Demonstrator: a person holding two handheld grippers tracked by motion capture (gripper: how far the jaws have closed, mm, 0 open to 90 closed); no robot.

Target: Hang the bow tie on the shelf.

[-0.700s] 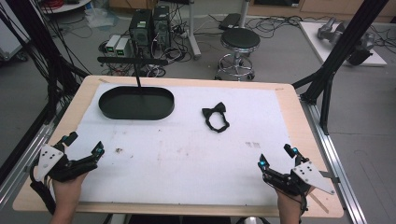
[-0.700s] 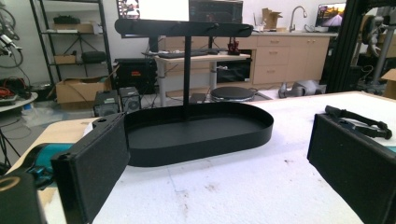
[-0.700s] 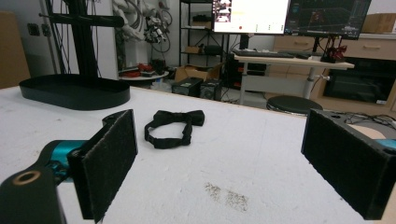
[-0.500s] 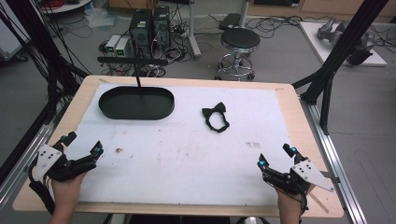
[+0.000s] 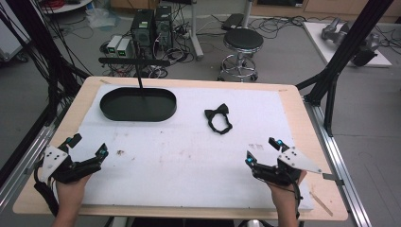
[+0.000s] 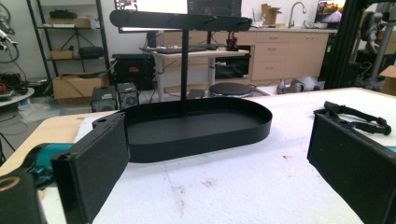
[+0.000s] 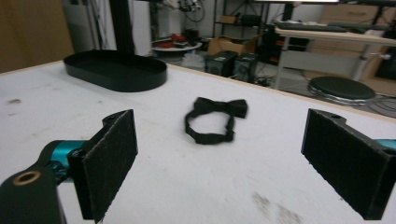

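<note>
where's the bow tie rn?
In the high view the bow tie lies on the white mat, right of the black oval tray and ahead of the right hand-held gripper, untouched.

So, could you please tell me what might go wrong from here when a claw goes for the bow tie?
1. The bow tie is a thin, floppy loop lying flat on the white mat; the open right claw may pinch only one strap, leaving the rest dangling.
2. Its strap could drag and snag on the mat's rough surface.
3. If it goes to the black tray, the stand's upright post and crossbar over the tray could catch a claw or the loop.
</note>
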